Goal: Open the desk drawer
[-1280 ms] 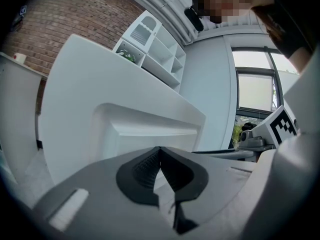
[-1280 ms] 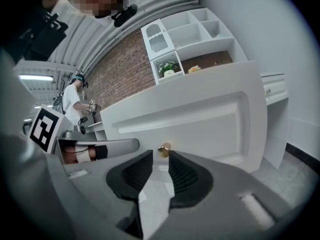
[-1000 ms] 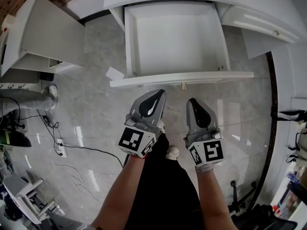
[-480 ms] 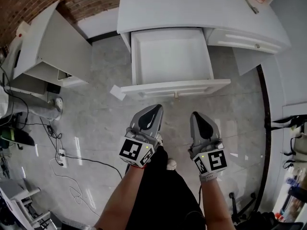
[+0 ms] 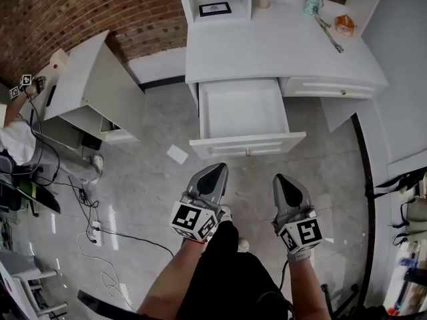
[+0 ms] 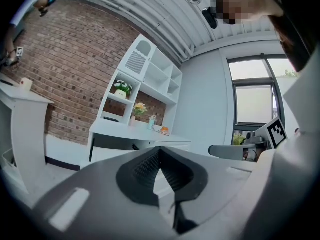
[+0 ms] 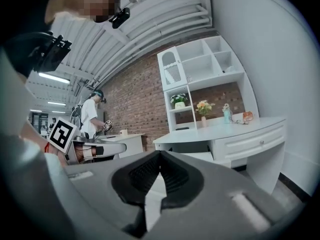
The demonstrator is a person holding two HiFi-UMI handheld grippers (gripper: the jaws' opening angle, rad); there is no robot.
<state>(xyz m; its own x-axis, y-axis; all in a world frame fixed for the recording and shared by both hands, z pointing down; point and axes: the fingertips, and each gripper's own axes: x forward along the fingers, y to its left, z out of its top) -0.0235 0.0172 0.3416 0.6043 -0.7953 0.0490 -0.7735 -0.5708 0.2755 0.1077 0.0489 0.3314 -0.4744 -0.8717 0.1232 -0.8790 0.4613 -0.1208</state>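
The white desk [image 5: 280, 45] stands against the brick wall, and its middle drawer [image 5: 243, 115] is pulled out, open and empty. Both grippers are held side by side over the floor, short of the drawer's front panel [image 5: 248, 144] and touching nothing. My left gripper [image 5: 217, 169] is shut with nothing in it. My right gripper [image 5: 283, 179] is shut and empty too. In the left gripper view the jaws [image 6: 159, 151] meet at the tip, with the desk [image 6: 135, 136] beyond. The right gripper view shows closed jaws [image 7: 160, 154] and the open drawer [image 7: 200, 156] behind them.
A second, shut drawer [image 5: 333, 89] sits at the desk's right. A white side cabinet [image 5: 100, 92] stands to the left. A paper scrap [image 5: 177, 154] and cables [image 5: 93, 225] lie on the floor. Another person [image 7: 92, 111] stands far left. Small items [image 5: 345, 24] sit on the desk top.
Both grippers have risen and drawn back from the drawer, which now looks smaller and farther off. The drawer stays open. More of the desk top and brick wall shows.
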